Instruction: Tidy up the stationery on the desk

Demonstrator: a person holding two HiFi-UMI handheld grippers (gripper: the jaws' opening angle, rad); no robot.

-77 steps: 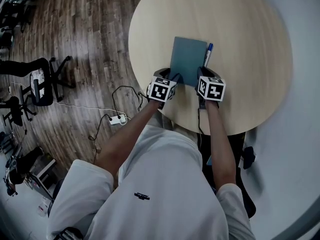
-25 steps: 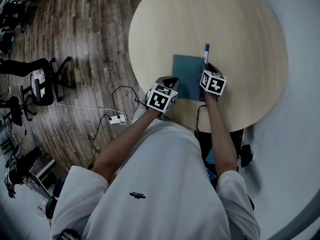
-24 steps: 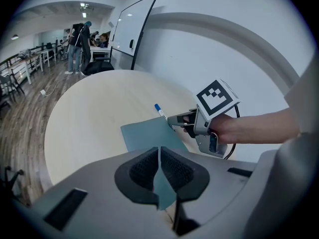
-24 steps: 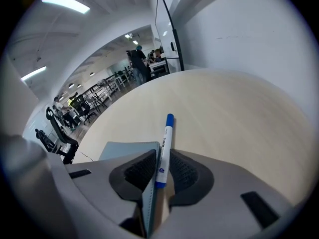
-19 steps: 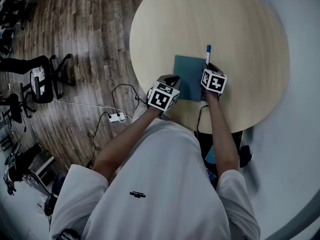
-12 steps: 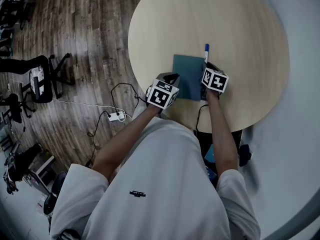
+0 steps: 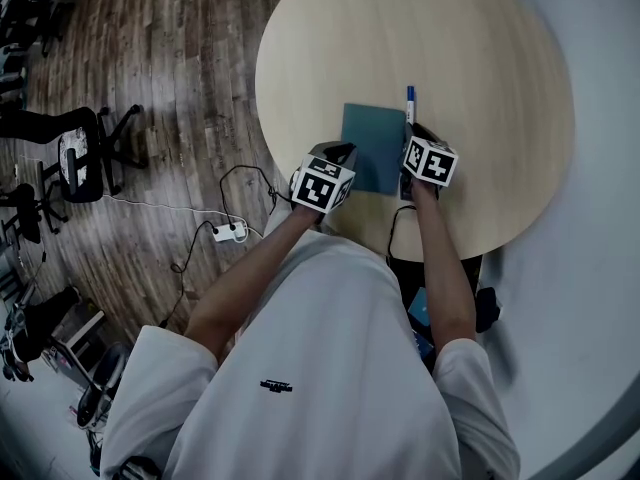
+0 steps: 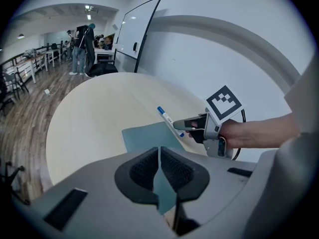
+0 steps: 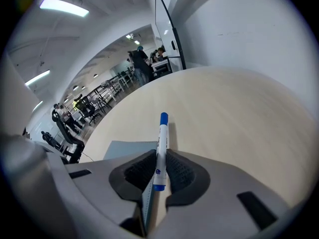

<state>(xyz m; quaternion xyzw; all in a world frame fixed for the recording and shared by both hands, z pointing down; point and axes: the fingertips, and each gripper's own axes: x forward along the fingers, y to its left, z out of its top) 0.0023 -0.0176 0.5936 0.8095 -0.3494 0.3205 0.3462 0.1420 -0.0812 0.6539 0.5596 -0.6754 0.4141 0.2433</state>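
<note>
Notebook [image 7: 372, 148], handling: judged light, thin, slightly bendy; take by near edge.
Pen [image 9: 161, 143], handling: likely light, rigid, slick; grip mid-barrel.
Notebook, look: plain teal cover, on tabletop [image 7: 450, 58] between both tools.
Pen, look: white barrel, blue cap, jutting ahead of right tool [image 9: 158, 171].
Left tool [image 8: 159, 158]: clenched on notebook edge.
Right tool: clenched on pen.
</note>
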